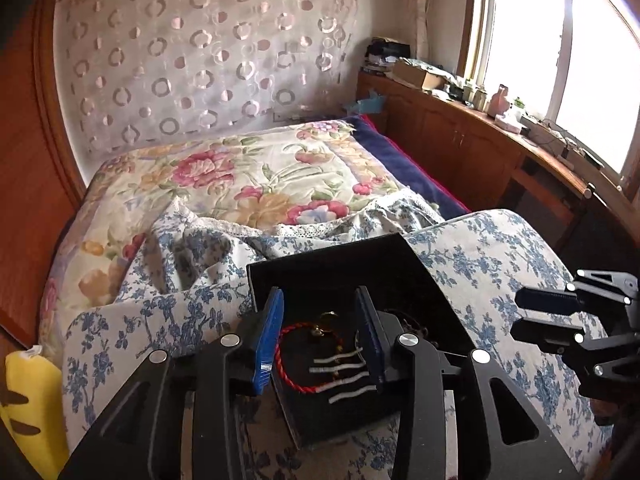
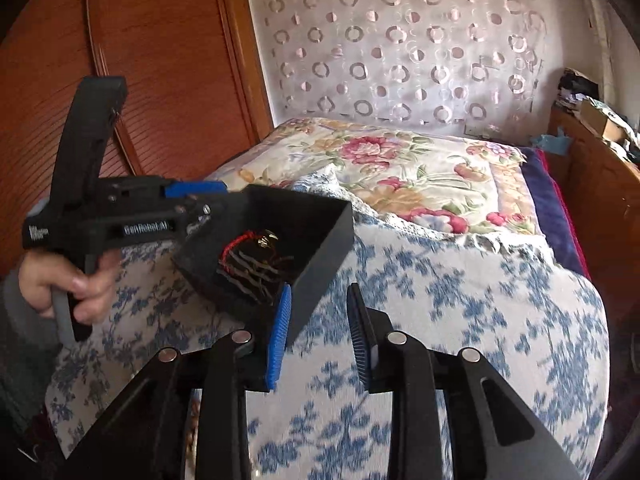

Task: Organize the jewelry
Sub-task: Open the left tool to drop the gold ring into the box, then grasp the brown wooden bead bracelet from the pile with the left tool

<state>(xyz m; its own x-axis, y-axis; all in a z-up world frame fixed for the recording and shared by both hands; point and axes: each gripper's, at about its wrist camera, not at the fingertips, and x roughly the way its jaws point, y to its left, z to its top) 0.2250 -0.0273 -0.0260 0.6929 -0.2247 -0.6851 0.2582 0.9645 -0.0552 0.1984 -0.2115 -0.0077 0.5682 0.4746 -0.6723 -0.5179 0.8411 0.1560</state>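
My left gripper (image 1: pixel 320 336) fingers spread, nothing pinched, poised over the open black rectangular jewelry box (image 1: pixel 416 264) on the blue-floral cushion (image 1: pixel 500 248). Between them: red braided cord bracelet (image 1: pixel 288 360), gold ring (image 1: pixel 329 316) just beyond. Right gripper (image 2: pixel 318 336) spread, empty, beside the box corner. Step looks like sorting inside the box; next probably needs lowering, pinching the cord.

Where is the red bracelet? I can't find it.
The red bracelet lies inside the black box on the blue-flowered cushion, between the open left claw's fingers in the left wrist view.
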